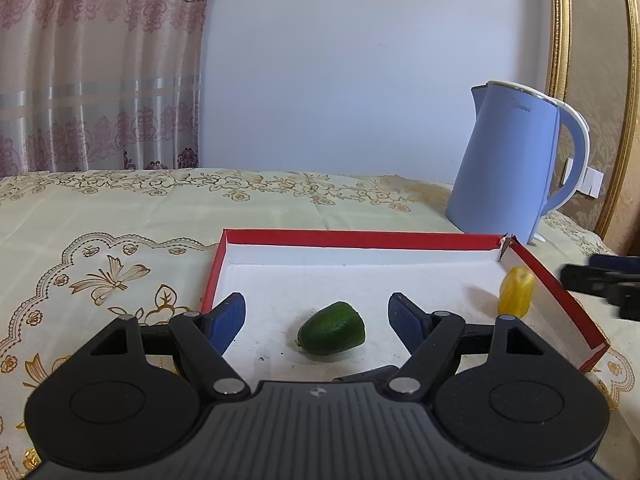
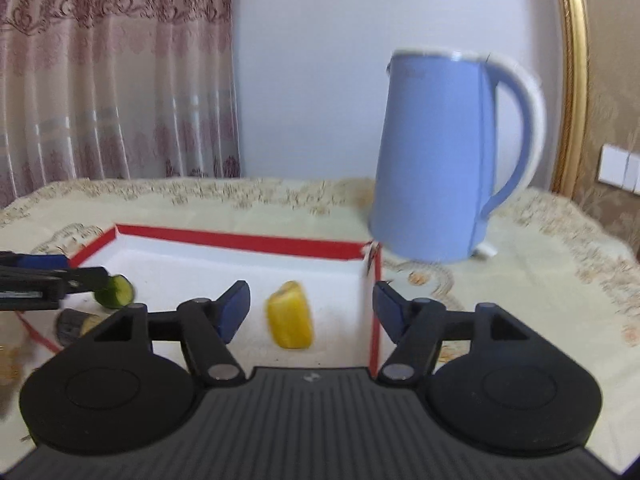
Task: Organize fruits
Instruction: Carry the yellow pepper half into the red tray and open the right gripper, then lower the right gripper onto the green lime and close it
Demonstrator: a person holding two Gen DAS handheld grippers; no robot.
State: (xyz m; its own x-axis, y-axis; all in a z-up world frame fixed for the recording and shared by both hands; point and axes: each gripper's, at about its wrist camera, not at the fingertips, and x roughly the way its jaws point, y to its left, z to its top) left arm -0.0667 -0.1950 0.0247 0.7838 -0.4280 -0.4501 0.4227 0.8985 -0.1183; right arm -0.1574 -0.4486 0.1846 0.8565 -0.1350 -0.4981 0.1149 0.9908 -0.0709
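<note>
Yellow fruit stands upright inside the red-edged tray, close to the tray's right wall, long axis roughly vertical, tilted slightly. It lies straight ahead of the right hand-held gripper, between the two blue pads but touching neither; jaws are spread, nothing pinched. Looks waxy, ribbed, pale yellow, blunt at the top; view is blurred so finer detail is unclear.

Green fruit lies on its side on the tray floor, toward the tray's near-left part, long axis running left to right, narrow end to the left. It sits directly in front of the left hand-held gripper, jaws spread wide, no contact. Dark green, smooth, flat cut end on the right.

Judgement: left hand is nearer the green one, right hand nearer the yellow; the yellow one seems placed.

Blue kettle stands beyond the tray's far right corner on the cloth-covered surface.
</note>
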